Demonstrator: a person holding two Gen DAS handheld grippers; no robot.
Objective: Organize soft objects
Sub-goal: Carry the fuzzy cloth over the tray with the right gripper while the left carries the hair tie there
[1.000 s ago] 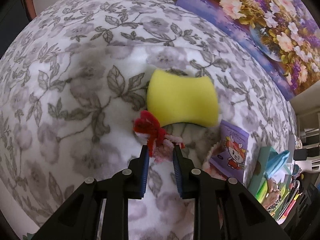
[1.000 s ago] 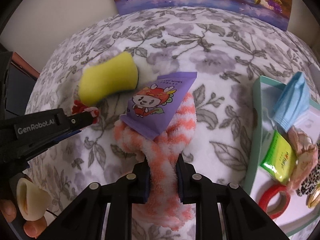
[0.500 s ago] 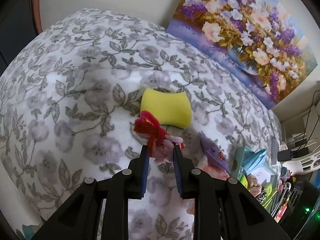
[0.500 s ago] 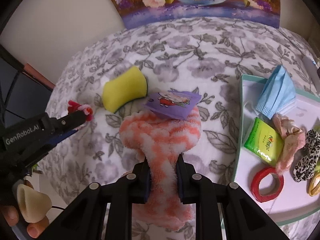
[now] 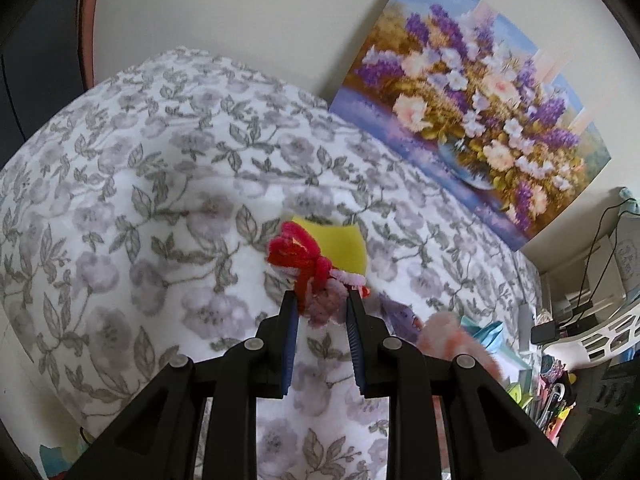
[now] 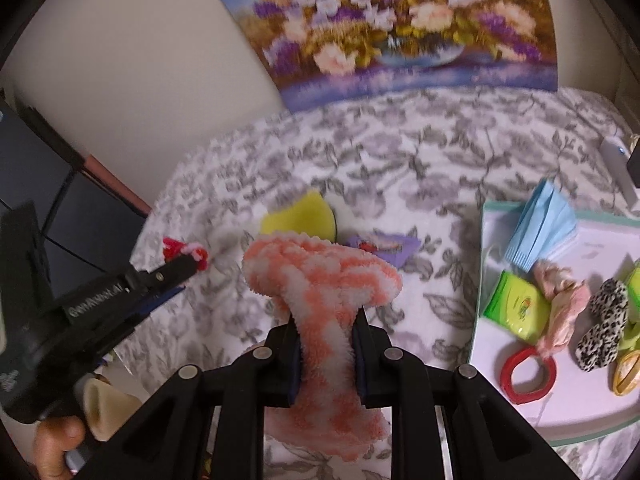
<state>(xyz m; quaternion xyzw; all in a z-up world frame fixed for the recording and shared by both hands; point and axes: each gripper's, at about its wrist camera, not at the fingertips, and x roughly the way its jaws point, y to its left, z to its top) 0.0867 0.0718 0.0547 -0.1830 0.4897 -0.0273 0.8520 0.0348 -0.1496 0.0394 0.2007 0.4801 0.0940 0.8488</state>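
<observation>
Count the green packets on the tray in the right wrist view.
2 at least. One green packet lies flat near the tray's left side, below the blue mask. A second green packet peeks in at the picture's right edge; others may be hidden.

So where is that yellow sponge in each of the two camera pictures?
Left wrist view: the yellow sponge lies mid-picture on the floral blanket, partly hidden behind the red and white fuzzy toy.
Right wrist view: it lies just left of centre, behind the pink and white fluffy cloth.
Shared landmark: the flower painting against the wall.
</observation>
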